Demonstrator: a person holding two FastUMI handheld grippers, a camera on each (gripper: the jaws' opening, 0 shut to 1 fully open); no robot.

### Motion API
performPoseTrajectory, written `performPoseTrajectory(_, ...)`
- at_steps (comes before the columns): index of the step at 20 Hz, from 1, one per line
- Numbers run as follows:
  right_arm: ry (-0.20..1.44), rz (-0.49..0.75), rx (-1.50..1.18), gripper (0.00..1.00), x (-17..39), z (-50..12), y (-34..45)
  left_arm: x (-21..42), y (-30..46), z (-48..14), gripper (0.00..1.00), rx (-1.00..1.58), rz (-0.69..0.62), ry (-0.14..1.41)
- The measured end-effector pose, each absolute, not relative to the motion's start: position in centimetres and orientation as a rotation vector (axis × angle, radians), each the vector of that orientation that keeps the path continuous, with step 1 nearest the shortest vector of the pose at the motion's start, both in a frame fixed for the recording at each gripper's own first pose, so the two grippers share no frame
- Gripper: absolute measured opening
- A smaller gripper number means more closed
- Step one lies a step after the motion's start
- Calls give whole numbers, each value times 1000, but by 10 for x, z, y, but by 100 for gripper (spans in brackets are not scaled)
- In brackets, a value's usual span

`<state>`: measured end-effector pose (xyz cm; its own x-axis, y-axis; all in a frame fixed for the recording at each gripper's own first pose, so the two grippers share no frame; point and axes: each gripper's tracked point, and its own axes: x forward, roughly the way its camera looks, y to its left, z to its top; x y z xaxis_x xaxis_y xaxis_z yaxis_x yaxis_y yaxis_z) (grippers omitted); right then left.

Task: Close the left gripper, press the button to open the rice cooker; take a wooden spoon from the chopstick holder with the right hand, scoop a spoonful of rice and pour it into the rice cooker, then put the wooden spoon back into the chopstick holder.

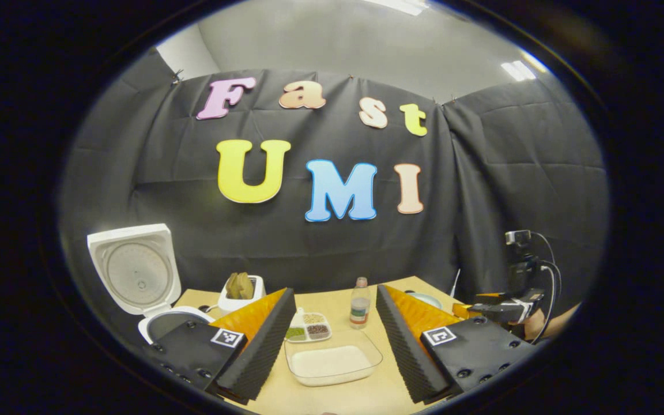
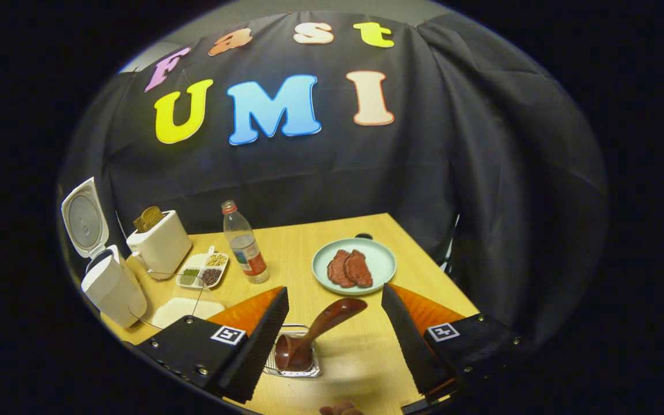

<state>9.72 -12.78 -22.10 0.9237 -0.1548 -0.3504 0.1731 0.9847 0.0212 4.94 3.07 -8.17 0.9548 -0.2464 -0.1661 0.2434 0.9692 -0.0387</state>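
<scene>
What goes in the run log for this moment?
cooker lid: open | wooden spoon: in holder | right claw: open | left claw: open

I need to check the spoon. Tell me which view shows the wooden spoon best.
The right gripper view: the wooden spoon stands bowl-down in the metal holder, between the open right claw fingers, untouched. The left gripper view gives nothing usable of it.

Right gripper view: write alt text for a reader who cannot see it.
The right tool, open, hovers over a wooden spoon standing in a clear holder on a wooden table. Beyond it sit a plate of meat slices, a water bottle, a divided dish of grains, a toaster and a white rice cooker with its lid up.
</scene>
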Motion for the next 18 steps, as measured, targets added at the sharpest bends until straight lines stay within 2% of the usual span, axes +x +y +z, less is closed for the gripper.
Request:
performPoseTrajectory(4, 234, -165, 54, 98, 89, -148, -121, 63, 33, -67, 97, -62, -255, 143)
performPoseTrajectory(9, 126, -124, 90, 98, 105, -87, -90, 77, 77, -47, 97, -44, -159, 111)
performPoseTrajectory(18, 129, 87, 65, 98, 116, -82, 24, 83, 176, 15, 97, -54, -15, 42)
